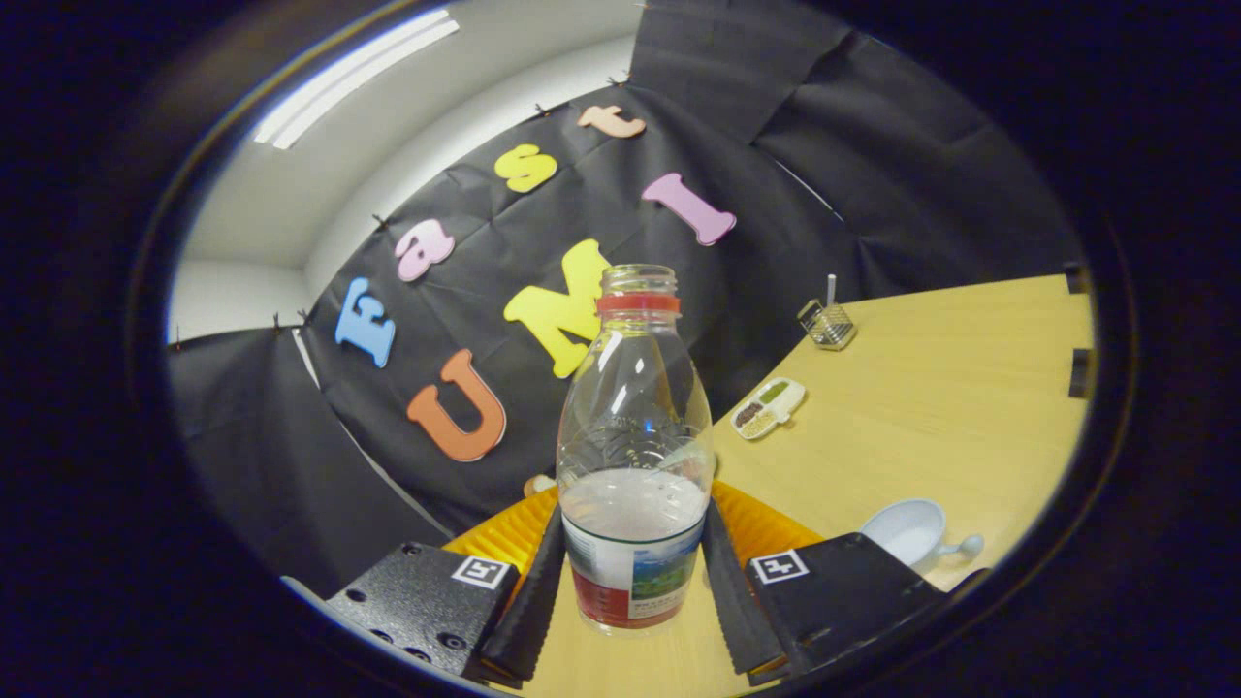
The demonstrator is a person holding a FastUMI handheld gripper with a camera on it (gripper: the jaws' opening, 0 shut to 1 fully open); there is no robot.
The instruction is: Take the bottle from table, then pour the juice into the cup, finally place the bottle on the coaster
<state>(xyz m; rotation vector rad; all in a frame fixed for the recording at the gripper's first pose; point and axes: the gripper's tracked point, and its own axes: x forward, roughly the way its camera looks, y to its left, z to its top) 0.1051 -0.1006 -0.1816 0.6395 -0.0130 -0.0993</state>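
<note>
Two claw fingers [635,591] stand at the bottom centre of the frame, closed on the clear plastic bottle [635,456], one pad on each side of its labelled lower part. This bottle is open: it has a red neck ring but no cap, and a cloudy pale liquid fills it to just above the label. Its label shows a red band and a small landscape picture; the fine print is too small to read. Each finger block carries a square black-and-white marker, not words.

Behind the bottle, an orange ribbed round mat [766,523] lies on the light wooden table [931,407]; I judge it is the coaster. At lower right, just beyond the right finger, sits a pale blue cup with a small handle [906,530]. Further, toward the right middle, are a small white tray with dark and green fillings [768,408] and a wire basket [826,325].

Risks, as I judge: the whole scene looks tilted, so liquid may spill early from the open mouth. The smooth, soft wall may slip or buckle between the pads. The cup is low and light, so the stream can miss it.
</note>
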